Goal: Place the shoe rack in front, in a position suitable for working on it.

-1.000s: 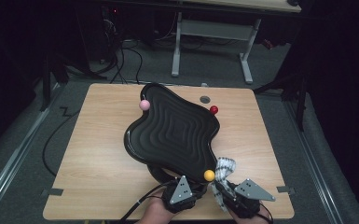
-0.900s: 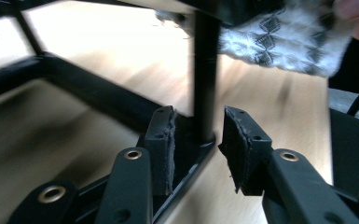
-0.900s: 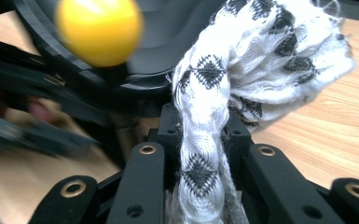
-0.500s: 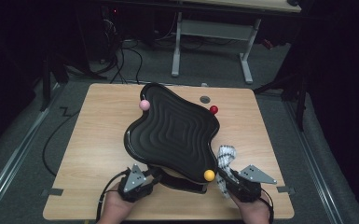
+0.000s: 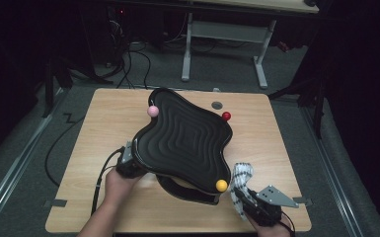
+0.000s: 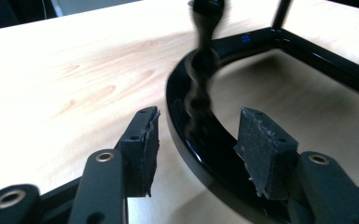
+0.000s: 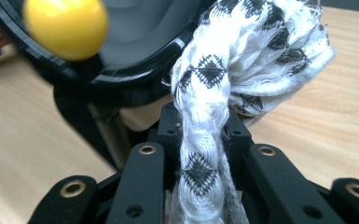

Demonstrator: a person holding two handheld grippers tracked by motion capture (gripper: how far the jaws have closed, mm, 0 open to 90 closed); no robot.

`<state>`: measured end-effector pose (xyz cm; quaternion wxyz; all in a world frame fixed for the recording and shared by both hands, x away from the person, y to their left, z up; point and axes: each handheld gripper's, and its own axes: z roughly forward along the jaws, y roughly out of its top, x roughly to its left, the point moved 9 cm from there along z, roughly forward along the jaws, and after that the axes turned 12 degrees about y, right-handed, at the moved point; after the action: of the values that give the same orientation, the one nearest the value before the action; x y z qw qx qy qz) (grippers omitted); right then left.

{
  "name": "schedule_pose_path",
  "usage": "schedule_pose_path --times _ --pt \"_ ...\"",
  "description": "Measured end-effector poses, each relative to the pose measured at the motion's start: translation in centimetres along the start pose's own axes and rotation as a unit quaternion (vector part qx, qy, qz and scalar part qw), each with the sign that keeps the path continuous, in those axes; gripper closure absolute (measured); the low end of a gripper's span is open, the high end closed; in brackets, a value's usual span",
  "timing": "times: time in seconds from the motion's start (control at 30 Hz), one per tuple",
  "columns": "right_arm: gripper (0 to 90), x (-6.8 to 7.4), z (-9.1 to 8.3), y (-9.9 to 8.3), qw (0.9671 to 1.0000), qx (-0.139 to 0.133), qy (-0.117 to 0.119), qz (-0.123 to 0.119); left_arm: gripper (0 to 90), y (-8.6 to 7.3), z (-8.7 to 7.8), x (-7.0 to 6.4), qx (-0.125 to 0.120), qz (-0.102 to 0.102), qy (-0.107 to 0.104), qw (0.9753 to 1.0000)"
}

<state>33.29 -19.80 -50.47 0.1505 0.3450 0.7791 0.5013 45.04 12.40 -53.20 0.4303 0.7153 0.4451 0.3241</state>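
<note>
My right hand-held gripper (image 5: 247, 201) is clamped on a cloth (image 5: 241, 178) beside the tray's (image 5: 182, 138) near right edge. My left hand-held gripper (image 6: 196, 140), jaws apart, straddles the stand's (image 6: 200, 154) rim. Next, I judge, wiping the tray.

Left gripper (image 5: 126, 162): placed at the near-left edge of the board (image 5: 180, 140), its jaws set apart on either side of the base frame (image 6: 200, 154).
Board: carried above the base frame, ahead and to the right of the left gripper, on the table (image 5: 94, 148).
Right gripper (image 5: 249, 205): found right of the board's near corner, closed on the cloth (image 5: 240, 180).
Cloth: held just ahead of the right gripper, beside the board's edge.
Near ball (image 5: 221, 185): seated on the board's rim, just left of the cloth.
Far-left ball (image 5: 153, 111): set on the rim well beyond the left gripper.
Far-right ball (image 5: 226, 116): set on the rim well beyond the right gripper.
</note>
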Motion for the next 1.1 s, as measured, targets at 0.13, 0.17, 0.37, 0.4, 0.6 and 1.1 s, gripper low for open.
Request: schedule_pose_path --times 0.13,0.17,0.37,0.4,0.6,1.1 --pt "75.0 1.5 -0.2 -0.3 0.9999 0.007 0.012 -0.006 49.0 0.8 1.7 -0.4 0.004 0.004 -0.016 0.9998" --pt "75.0 2.0 -0.2 -0.3 0.9998 0.009 0.015 -0.012 49.8 0.9 2.1 -0.6 0.002 0.007 -0.018 0.9998" --pt "75.1 4.1 0.3 -0.2 0.9986 0.013 0.042 -0.027 69.9 1.2 3.1 -1.3 0.017 0.001 -0.026 0.9995" --pt "75.0 4.6 0.5 0.0 0.9984 0.01 0.048 -0.029 73.9 1.1 3.0 -1.2 0.02 0.002 -0.011 0.9997" --pt "75.0 3.5 0.7 0.1 0.9992 0.002 0.039 -0.01 74.8 -0.1 0.6 -1.3 0.019 0.014 0.003 0.9997" --pt "75.8 5.2 2.7 1.3 0.9962 -0.002 0.079 -0.037 74.3 -2.3 -3.7 -2.7 0.011 0.022 0.034 0.9991"
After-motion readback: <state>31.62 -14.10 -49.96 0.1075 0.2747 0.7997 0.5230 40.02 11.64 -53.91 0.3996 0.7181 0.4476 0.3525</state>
